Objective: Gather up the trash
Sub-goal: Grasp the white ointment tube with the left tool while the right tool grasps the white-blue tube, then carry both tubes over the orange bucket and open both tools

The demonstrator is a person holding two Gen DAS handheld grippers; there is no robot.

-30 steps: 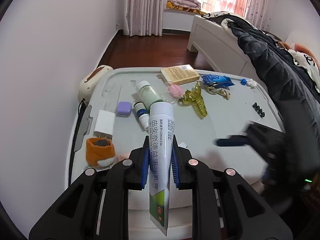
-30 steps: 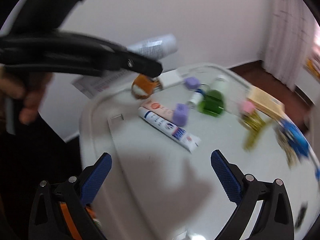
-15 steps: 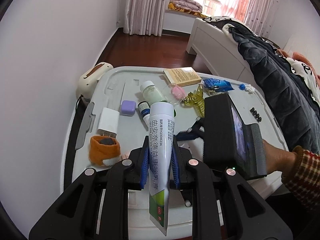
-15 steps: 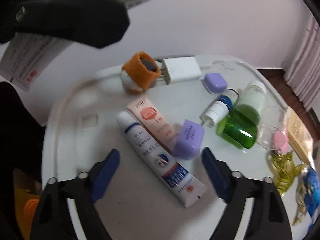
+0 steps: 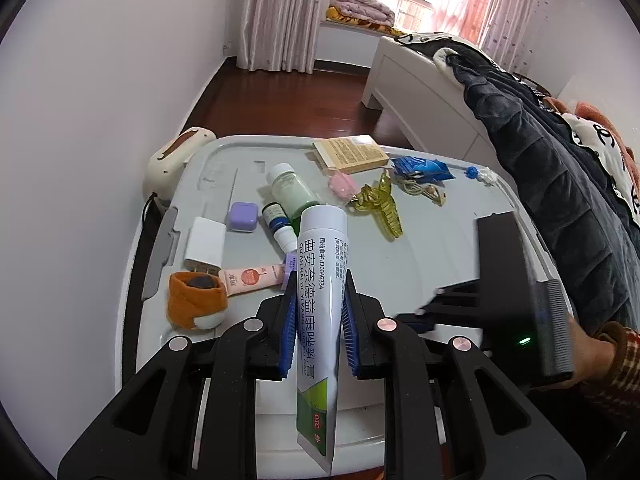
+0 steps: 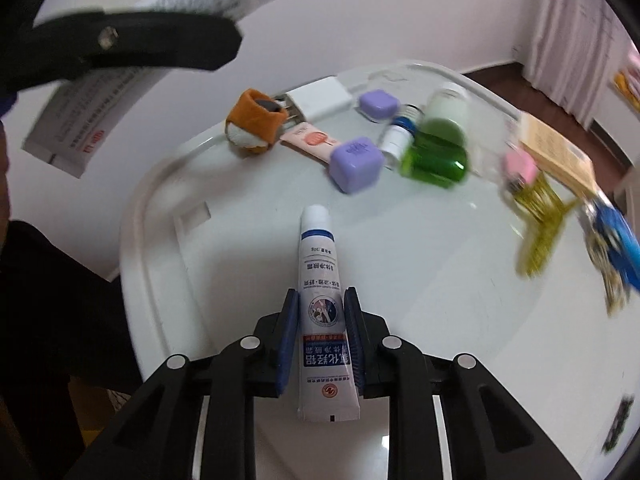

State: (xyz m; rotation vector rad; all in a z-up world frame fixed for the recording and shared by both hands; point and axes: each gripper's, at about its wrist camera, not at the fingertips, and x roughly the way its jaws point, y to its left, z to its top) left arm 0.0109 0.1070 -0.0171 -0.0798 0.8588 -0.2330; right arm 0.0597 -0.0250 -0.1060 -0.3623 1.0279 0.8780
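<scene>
My left gripper [image 5: 320, 284] is shut on a white ointment tube with a green end [image 5: 322, 248], held above the white bin lid [image 5: 440, 248]. That tube sticks out past both ends of the pads. My right gripper [image 6: 322, 300] points down at the lid's near part. Its jaws are closing, and the blue pads press both sides of a white-and-blue tube [image 6: 316, 248] whose cap points away from me. In the left wrist view a hand holds the right gripper's black housing [image 5: 504, 280] at the lid's right side. The left gripper shows blurred at the top left of the right wrist view.
Scattered on the lid: an orange wrist band [image 5: 196, 304], a white charger [image 5: 204, 246], a purple case [image 5: 243, 216], a pink tube [image 5: 252, 278], a green bottle [image 5: 294, 194], a yellow hair claw [image 5: 384, 208], a booklet [image 5: 350, 154], a blue wrapper [image 5: 420, 168]. A bed with dark bedding [image 5: 560, 160] stands to the right.
The right gripper's jaws went from wide open to closed around the white-and-blue tube, and it dropped toward the lid. The left gripper kept its tube and stayed put.
</scene>
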